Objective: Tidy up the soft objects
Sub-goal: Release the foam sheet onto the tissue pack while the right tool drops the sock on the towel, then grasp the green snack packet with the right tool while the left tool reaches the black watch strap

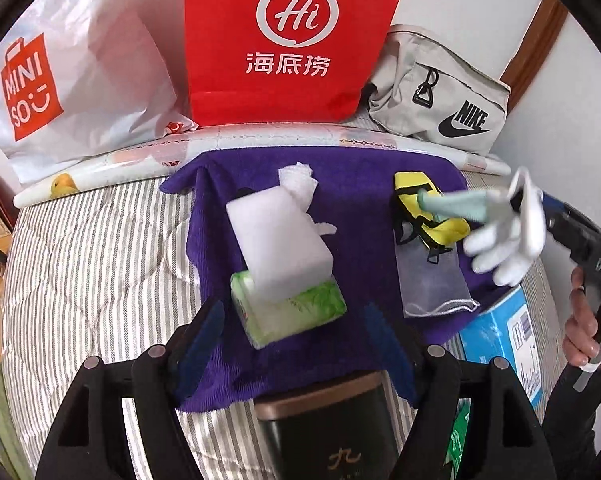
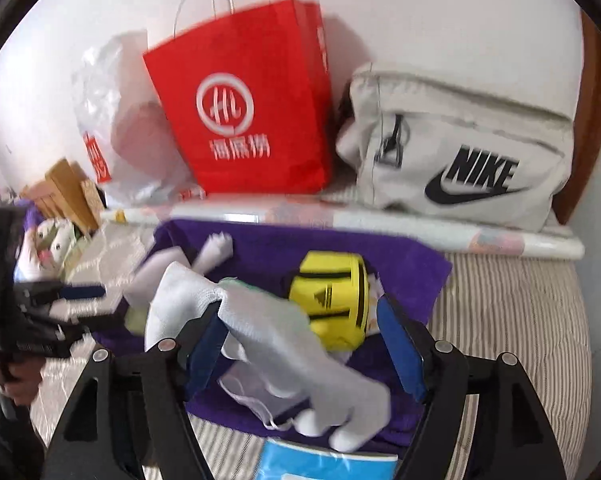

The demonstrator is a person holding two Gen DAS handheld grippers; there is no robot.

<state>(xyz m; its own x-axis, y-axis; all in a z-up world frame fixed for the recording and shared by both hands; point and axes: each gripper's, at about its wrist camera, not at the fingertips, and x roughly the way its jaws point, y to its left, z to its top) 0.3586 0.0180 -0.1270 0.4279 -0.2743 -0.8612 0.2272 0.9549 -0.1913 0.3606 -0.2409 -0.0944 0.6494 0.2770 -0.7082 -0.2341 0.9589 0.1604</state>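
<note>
A purple towel (image 1: 340,168) lies spread on the striped bedding. On it a white foam block (image 1: 276,240) rests atop a green tissue pack (image 1: 296,314), with white foam netting (image 1: 300,180) behind. A yellow pouch (image 1: 414,190) (image 2: 332,296) and a grey mesh bag (image 1: 432,284) lie to the right. My left gripper (image 1: 296,332) is open just short of the tissue pack, gripping nothing. My right gripper (image 2: 300,308) stands open above the towel. A white glove (image 2: 276,336) (image 1: 500,248) drapes over its left finger and hangs down; the pads do not press it.
A red paper bag (image 1: 284,40), a white plastic shopping bag (image 1: 80,80) and a beige Nike bag (image 1: 440,92) line the wall behind a paper roll (image 1: 260,140). A blue box (image 1: 496,332) sits at the towel's right corner, a dark tin (image 1: 328,432) near me.
</note>
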